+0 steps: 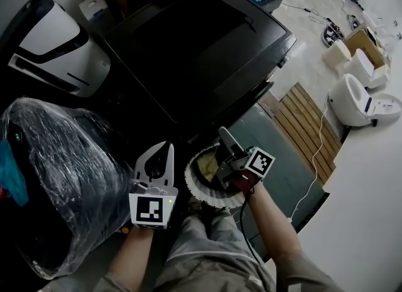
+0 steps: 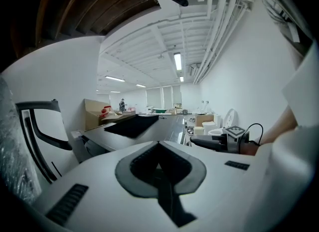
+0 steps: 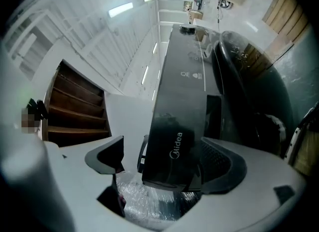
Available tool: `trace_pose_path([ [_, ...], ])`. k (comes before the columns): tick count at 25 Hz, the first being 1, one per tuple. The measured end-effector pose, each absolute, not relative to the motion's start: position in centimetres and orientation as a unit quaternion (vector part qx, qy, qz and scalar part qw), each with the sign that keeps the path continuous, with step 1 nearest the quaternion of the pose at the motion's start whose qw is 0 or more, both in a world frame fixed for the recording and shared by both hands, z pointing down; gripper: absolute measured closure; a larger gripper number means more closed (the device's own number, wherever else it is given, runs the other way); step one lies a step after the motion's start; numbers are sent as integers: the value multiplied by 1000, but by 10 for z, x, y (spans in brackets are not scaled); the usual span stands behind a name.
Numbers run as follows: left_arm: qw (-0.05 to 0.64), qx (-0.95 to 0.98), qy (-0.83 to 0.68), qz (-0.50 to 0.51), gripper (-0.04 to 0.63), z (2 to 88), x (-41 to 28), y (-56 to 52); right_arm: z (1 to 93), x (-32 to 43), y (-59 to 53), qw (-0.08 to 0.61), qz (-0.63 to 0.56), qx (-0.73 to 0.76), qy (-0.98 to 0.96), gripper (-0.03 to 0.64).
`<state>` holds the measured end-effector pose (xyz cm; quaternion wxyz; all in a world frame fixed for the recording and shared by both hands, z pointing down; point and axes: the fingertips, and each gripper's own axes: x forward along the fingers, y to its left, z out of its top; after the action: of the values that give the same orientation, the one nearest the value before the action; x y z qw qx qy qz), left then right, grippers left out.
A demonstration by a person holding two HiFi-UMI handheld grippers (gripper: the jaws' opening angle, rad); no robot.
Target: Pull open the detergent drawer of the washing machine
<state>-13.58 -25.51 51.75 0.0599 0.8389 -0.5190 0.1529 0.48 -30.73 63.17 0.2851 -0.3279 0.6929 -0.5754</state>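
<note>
Washer (image 1: 195,46): glossy black, upright, its flat dark top seen from above.
Drawer (image 3: 175,146): glossy black front marked "Midea", at the near end of the control panel (image 3: 192,51), flush with it, not yet pulled out.

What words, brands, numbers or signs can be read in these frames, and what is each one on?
"Midea": on the dark front panel of the washing machine, seen in the right gripper view.
Small white print farther along that panel: too small to read.
Marker cubes: black-and-white square patterns only, no words.
Nothing else is legible.
</note>
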Motion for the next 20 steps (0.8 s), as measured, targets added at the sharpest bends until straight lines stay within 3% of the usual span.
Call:
trace_pose_path([
  [8, 80, 826, -534, 162, 580, 543, -135, -259, 649, -3, -327, 327, -594, -309, 667, 156],
  [20, 83, 819, -539, 176, 580, 554, -138, -253, 663, -13, -343, 322, -614, -308, 651, 158],
])
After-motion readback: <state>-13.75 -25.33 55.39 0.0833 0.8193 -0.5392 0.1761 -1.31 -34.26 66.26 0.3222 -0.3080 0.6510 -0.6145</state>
